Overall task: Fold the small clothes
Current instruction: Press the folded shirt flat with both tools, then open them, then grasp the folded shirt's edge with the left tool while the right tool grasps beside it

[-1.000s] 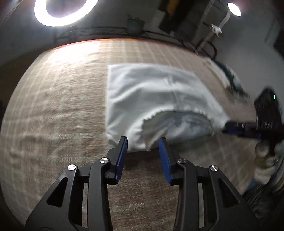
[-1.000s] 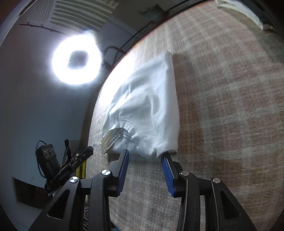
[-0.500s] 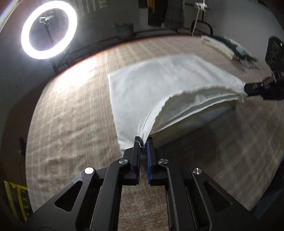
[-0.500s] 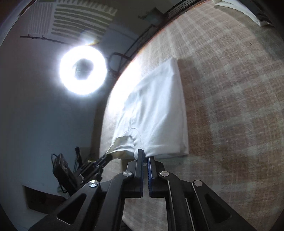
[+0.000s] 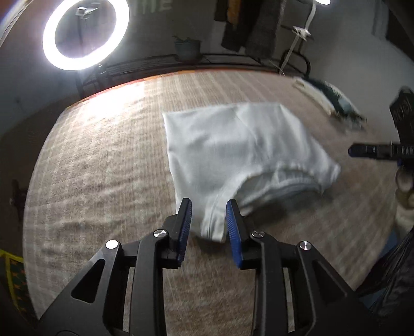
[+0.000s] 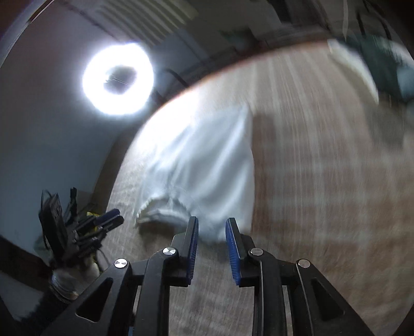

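Note:
A small white garment (image 5: 233,150) lies on the checked beige cloth (image 5: 103,160), folded, with its elastic waistband opening toward me. My left gripper (image 5: 209,219) is open, its blue pads on either side of the near left corner of the garment. In the right wrist view the garment (image 6: 207,165) is blurred; my right gripper (image 6: 211,237) is open with the near right corner between its pads. The right gripper's tip (image 5: 372,150) shows at the right edge of the left view. The left gripper (image 6: 106,219) shows at the left of the right view.
A lit ring light (image 5: 85,33) stands beyond the far table edge, also in the right wrist view (image 6: 117,78). A pile of folded clothes (image 5: 331,100) lies at the far right of the table, seen too in the right wrist view (image 6: 372,62). Dark clothes (image 5: 248,23) hang behind.
Half a second ago both grippers were shut on the garment's near corners and held the edge up. Now both are open and the garment lies down on the cloth.

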{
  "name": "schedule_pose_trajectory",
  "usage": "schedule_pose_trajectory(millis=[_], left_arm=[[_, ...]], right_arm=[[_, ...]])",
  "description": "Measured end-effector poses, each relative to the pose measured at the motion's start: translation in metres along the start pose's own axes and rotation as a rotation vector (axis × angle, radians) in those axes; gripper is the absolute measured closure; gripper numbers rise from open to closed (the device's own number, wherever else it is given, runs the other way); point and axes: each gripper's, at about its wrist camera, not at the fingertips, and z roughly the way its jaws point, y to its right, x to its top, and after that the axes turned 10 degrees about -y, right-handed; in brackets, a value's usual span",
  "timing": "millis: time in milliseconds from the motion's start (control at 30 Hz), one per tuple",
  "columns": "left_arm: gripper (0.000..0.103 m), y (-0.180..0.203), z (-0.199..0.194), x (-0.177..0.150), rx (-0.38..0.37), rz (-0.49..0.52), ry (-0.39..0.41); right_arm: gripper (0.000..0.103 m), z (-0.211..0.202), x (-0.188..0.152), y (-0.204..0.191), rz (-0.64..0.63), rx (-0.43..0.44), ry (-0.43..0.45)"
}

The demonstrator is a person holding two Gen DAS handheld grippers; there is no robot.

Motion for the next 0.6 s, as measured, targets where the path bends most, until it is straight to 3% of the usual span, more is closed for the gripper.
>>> schedule_pose_trajectory(millis=[100, 167, 233, 367, 400, 500, 600], left_arm=[[0.076, -0.01, 0.015, 0.018, -0.02, -0.079, -0.005], [0.076, -0.014, 0.028, 0.028, -0.049, -0.121, -0.021], [0.076, -0.014, 0.042, 0.032, -0.025, -0.136, -0.038], [0.076, -0.016, 0.069, 0.034, 0.055, -0.114, -0.108], [0.075, -0.019, 0.071, 0.033, 0.057, -0.123, -0.116], [0.073, -0.036, 0.066, 0.034, 0.049, -0.189, -0.105], [0.073, -0.051, 0.057, 0.037, 0.042, -0.249, -0.077]], right_arm=[[0.08, 0.005, 0.015, -0.007, -0.058, -0.038, 0.046], [0.08, 0.022, 0.028, -0.009, -0.073, -0.013, 0.028], [0.08, 0.037, 0.034, -0.012, -0.089, -0.029, 0.012], [0.08, 0.071, 0.046, -0.002, -0.076, -0.154, -0.069], [0.085, 0.077, 0.046, 0.007, -0.038, -0.173, -0.109], [0.087, 0.065, 0.045, 0.018, 0.029, -0.157, -0.134], [0.078, 0.046, 0.039, 0.015, 0.0, -0.165, -0.117]])
